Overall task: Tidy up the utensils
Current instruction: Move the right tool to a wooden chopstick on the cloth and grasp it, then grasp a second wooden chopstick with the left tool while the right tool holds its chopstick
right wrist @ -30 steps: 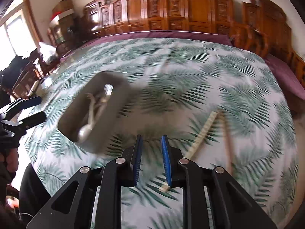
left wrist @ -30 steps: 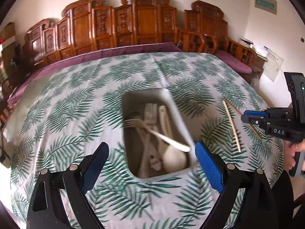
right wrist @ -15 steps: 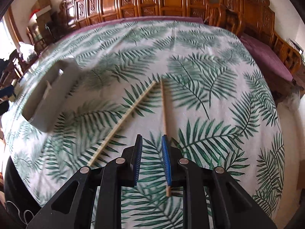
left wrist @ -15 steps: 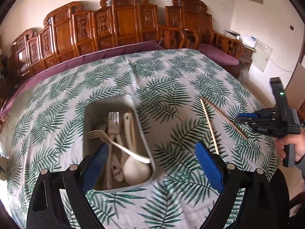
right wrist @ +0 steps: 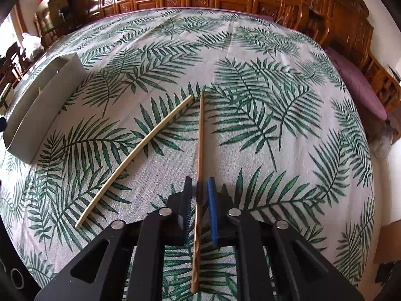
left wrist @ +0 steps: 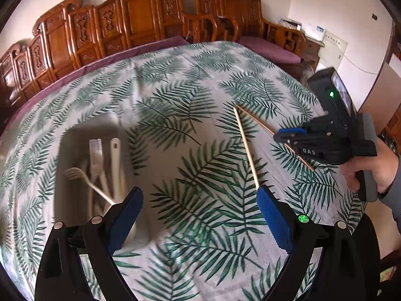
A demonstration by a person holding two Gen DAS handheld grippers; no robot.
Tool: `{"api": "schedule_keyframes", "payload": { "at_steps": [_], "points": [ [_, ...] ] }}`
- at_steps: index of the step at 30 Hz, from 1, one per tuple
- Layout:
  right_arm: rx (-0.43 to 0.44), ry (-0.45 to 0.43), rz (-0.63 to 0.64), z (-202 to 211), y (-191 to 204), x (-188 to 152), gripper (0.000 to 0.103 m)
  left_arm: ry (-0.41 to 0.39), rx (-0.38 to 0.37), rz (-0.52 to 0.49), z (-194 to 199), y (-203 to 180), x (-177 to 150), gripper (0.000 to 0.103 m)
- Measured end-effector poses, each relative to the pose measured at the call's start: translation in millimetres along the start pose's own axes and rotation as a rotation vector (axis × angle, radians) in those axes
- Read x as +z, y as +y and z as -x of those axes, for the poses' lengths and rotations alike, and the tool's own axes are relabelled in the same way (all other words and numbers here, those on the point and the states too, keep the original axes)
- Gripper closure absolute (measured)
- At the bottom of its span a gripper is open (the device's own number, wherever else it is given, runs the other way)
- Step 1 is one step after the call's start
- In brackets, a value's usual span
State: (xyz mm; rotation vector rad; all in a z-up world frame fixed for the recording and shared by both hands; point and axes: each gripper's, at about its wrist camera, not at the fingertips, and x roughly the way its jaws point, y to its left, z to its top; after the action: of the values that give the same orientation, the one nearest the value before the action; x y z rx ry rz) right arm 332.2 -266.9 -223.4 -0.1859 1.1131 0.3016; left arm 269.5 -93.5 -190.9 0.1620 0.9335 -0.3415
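Down on the palm-leaf tablecloth [right wrist: 250, 115], the right gripper [right wrist: 199, 208] has its blue-padded fingers [right wrist: 212, 213] drawn in to a narrow gap, with the darker brown chopstick [right wrist: 199, 165] running lengthwise between them; the pads sit just beside the stick on either side, but whether they actually press it cannot be told from the right wrist view. That chopstick lies on the cloth, its far tip close to the far tip of the paler chopstick [right wrist: 135, 155], which slants away to the near left, so the pair forms a narrow V. In the left wrist view the same right gripper [left wrist: 288, 135] appears at the right edge of the table, held in the person's right hand [left wrist: 371, 173], with the brown chopstick [left wrist: 258, 121] passing under its tip and the pale chopstick [left wrist: 246, 148] lying to its left. The left gripper [left wrist: 198, 215] hangs wide open above the cloth, gripping nothing, its right pad just in front of the near end of the pale chopstick. To the left stands the grey utensil tray [left wrist: 62, 165], holding pale forks [left wrist: 96, 150] and a spoon [left wrist: 115, 165]. Carved wooden chairs [left wrist: 140, 15] line the far side.
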Motion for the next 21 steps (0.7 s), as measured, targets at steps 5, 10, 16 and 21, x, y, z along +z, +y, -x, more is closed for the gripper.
{"api": "schedule_keyframes", "payload": {
  "at_steps": [5, 10, 16, 21],
  "points": [
    [0.01, 0.008, 0.008, 4.2, -5.6, -9.0, 0.097, 0.025, -0.01, -0.015, -14.1, -12.3, 2.1, 0.015],
    [0.016, 0.005, -0.04, 11.4, -14.9, -24.0, 0.097, 0.043, -0.025, -0.025, -30.6, -24.9, 6.2, 0.015],
    [0.039, -0.008, -0.095, 16.9, -20.7, -36.2, 0.097, 0.063, -0.052, -0.037, -51.3, -41.6, 14.8, 0.015],
    [0.035, -0.006, -0.099, 17.5, -20.8, -37.5, 0.097, 0.077, -0.082, -0.042, -68.1, -53.7, 26.1, 0.035]
  ]
}}
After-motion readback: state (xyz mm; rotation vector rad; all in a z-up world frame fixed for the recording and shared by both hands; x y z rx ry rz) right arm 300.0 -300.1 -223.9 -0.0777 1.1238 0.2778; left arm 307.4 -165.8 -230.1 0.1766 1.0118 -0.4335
